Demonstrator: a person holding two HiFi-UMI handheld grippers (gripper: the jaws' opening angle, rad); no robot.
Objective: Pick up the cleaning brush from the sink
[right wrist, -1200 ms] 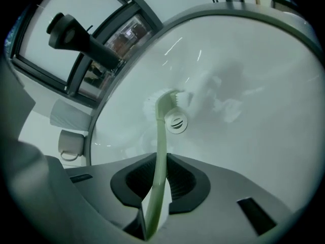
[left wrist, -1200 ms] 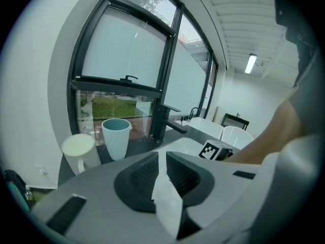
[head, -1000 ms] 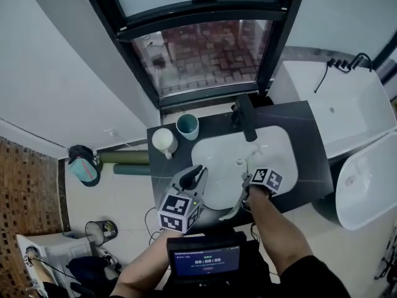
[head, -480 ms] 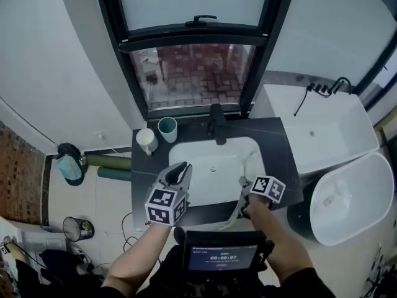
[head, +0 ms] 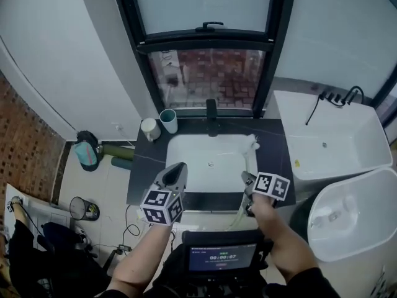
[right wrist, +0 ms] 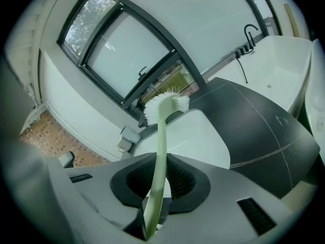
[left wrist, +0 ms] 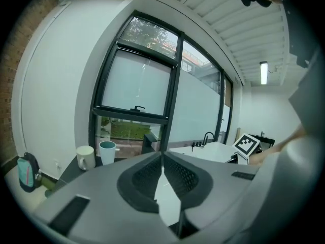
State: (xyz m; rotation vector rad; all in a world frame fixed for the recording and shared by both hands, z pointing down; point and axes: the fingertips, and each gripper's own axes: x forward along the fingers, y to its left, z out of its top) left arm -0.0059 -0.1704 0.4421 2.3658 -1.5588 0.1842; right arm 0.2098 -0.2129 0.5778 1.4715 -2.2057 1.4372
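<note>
The cleaning brush (right wrist: 165, 105) has a pale green handle and white bristles. My right gripper (right wrist: 161, 159) is shut on its handle, with the head sticking out ahead of the jaws. In the head view the brush (head: 249, 148) hangs above the right rim of the white sink (head: 186, 160), and the right gripper (head: 247, 180) holds it near the counter's front edge. My left gripper (head: 178, 171) hovers over the sink's front left. Its jaws meet at the tips (left wrist: 162, 154) with nothing between them.
A white mug (head: 149, 129) and a teal cup (head: 168, 120) stand on the dark counter (head: 144, 179) at the back left. A black faucet (head: 213, 113) rises behind the basin. A bathtub (head: 335, 141) lies right. A bin (head: 84, 208) sits on the floor.
Both grippers have risen and pulled back from the basin toward the person. The brush came up with the right gripper, which kept its hold on it.
</note>
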